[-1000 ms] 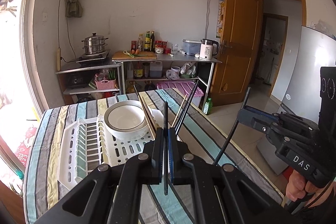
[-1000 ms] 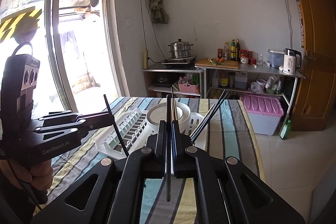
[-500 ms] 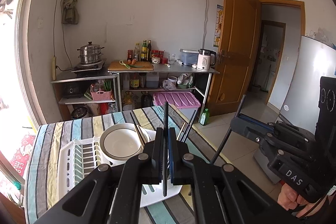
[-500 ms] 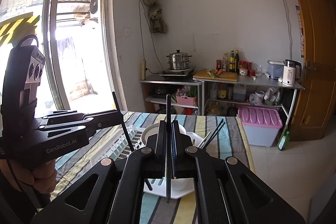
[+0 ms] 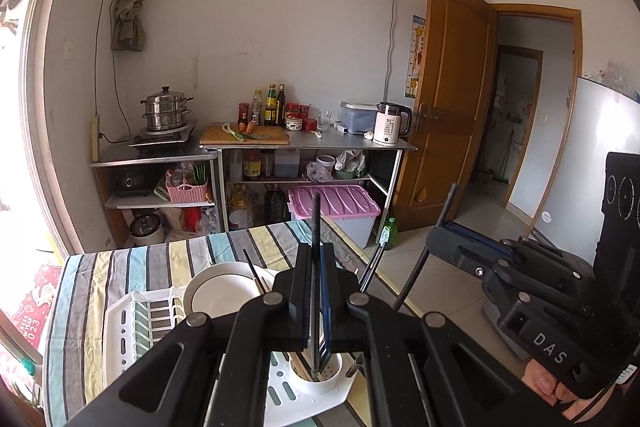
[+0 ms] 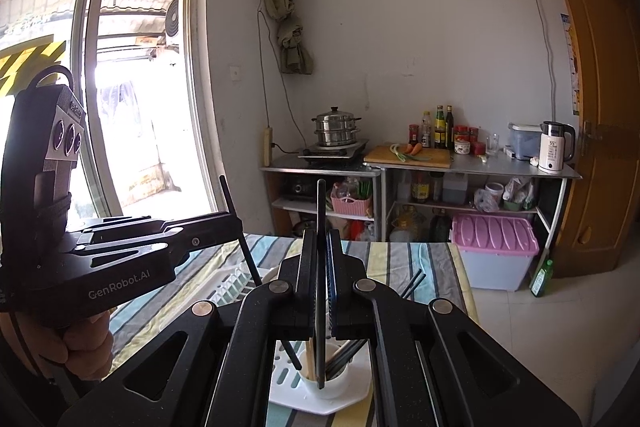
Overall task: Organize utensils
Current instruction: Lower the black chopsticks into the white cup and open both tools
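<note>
Left wrist view: left gripper (image 5: 316,301) is clamped on a black chopstick (image 5: 315,267) held upright, its lower tip just above or just inside the white utensil cup (image 5: 320,377) at the near corner of the white dish rack (image 5: 120,323).
Right wrist view: right gripper (image 6: 322,279) is likewise closed on a second black chopstick (image 6: 320,267), whose lower end sits over the mouth of the same utensil cup (image 6: 326,385).
What changed: over the last second both grippers rose and drew back; the rack and the white bowl (image 5: 222,293) have dropped lower in both views, and the cup now appears under the fingers where it was hidden before.
What it means: both sticks look lined up for a drop into the cup, so the sorting step seems near its end; whether either tip is already past the rim I cannot tell.
Already in the cup: several chopsticks (image 6: 344,351), dark and wooden, leaning to the right side.
In the way: those leaning sticks crowd the opening, and a descending tip could catch on them or nudge the light cup; the two grippers are close together over one small target and could knock each other.
Around: striped tablecloth (image 5: 132,263) under the rack; steel steamer pot (image 5: 166,109), wooden cutting board (image 5: 244,135) with carrots, bottles and a white electric kettle (image 5: 390,123) on the far shelves; pink-lidded storage bin (image 5: 334,205) beyond the table; wooden door (image 5: 448,107) open at right.
</note>
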`<action>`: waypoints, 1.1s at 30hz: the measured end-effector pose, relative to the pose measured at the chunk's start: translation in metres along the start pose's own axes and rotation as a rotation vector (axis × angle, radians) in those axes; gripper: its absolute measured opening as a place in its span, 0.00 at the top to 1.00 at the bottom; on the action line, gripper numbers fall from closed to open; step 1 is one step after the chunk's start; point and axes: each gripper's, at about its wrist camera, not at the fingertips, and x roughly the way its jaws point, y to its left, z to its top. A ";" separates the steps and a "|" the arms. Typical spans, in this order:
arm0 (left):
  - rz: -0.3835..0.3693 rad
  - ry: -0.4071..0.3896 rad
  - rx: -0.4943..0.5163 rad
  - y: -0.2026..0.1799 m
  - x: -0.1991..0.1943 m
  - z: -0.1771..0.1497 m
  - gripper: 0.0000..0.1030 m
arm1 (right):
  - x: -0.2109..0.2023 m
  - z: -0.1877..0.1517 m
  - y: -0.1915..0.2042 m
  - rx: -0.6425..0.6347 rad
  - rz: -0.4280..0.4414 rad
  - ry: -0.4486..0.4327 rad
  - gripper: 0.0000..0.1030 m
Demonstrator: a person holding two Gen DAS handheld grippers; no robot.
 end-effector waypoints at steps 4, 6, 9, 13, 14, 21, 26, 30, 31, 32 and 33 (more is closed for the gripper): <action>-0.006 0.018 -0.015 0.007 0.016 -0.004 0.96 | 0.012 -0.004 -0.006 0.014 0.003 0.012 0.96; -0.006 0.028 -0.023 0.010 0.024 -0.007 0.96 | 0.018 -0.006 -0.009 0.023 0.004 0.021 0.96; -0.007 0.044 -0.032 0.016 0.037 -0.013 0.96 | 0.027 -0.011 -0.013 0.034 0.002 0.039 0.96; -0.005 0.077 -0.048 0.022 0.052 -0.024 0.96 | 0.037 -0.018 -0.020 0.047 -0.006 0.066 0.96; -0.005 0.085 -0.054 0.024 0.055 -0.026 0.96 | 0.040 -0.020 -0.021 0.049 -0.009 0.073 0.96; 0.003 0.121 -0.078 0.036 0.072 -0.043 0.96 | 0.053 -0.036 -0.029 0.065 -0.020 0.121 0.96; 0.015 0.122 -0.084 0.041 0.074 -0.047 0.96 | 0.063 -0.047 -0.036 0.077 -0.031 0.155 0.96; 0.035 0.123 -0.088 0.047 0.077 -0.049 0.96 | 0.064 -0.046 -0.039 0.081 -0.039 0.155 0.96; 0.036 0.123 -0.091 0.048 0.077 -0.048 0.96 | 0.064 -0.046 -0.038 0.078 -0.039 0.155 0.96; 0.037 0.124 -0.094 0.050 0.077 -0.049 0.96 | 0.064 -0.046 -0.039 0.078 -0.036 0.155 0.96; 0.037 0.125 -0.099 0.051 0.077 -0.049 0.96 | 0.064 -0.046 -0.040 0.081 -0.032 0.156 0.96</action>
